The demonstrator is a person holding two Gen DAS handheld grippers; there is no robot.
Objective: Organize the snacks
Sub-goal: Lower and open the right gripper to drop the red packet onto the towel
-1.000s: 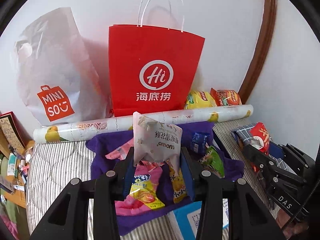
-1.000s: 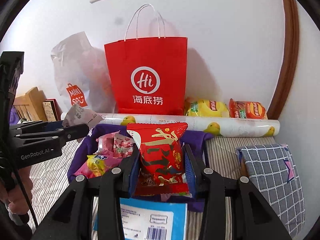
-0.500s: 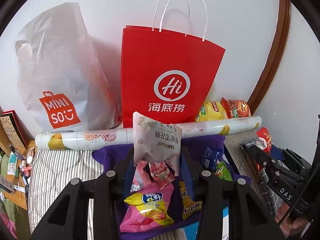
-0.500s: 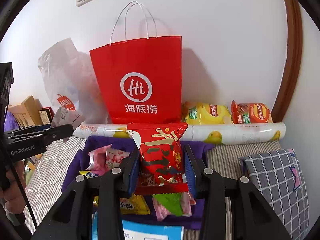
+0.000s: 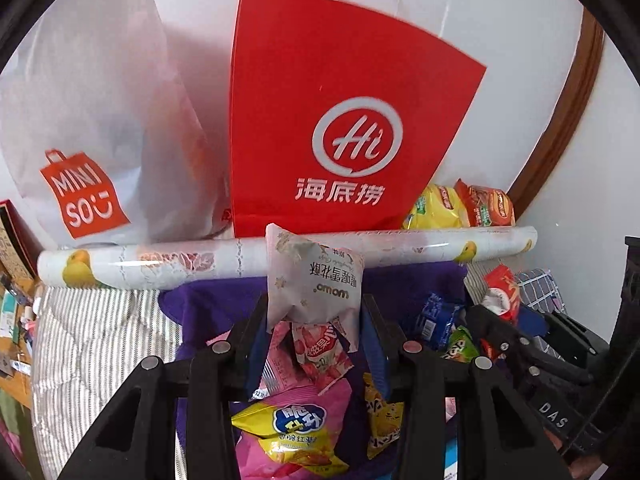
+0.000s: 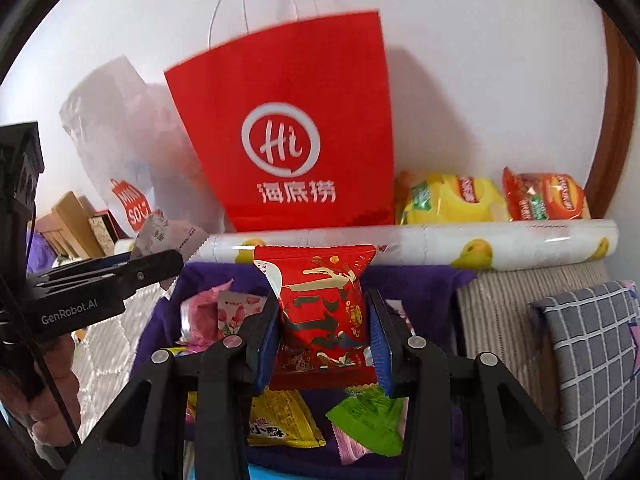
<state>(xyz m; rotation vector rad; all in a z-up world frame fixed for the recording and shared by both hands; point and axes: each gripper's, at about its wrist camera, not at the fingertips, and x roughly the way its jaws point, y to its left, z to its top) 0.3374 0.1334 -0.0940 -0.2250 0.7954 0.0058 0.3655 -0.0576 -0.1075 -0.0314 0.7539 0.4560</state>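
In the left wrist view, the left gripper is clamped on a white snack packet, held upright between its blue-padded fingers, above a purple cloth strewn with loose snacks, among them a pink bag and a small blue packet. Beyond the cloth lies a long printed roll, and behind that a red paper bag stands against the wall with a white plastic bag to its left and a yellow packet and an orange packet to its right. The right gripper shows at the right edge with a red packet in it. In the right wrist view, the right gripper is clamped on that red snack packet, upright over the same purple cloth, with a yellow sachet and a green sachet lying below. The red paper bag stands straight ahead. The left gripper reaches in from the left, closed on the white snack packet. A checked cushion lies to the right.
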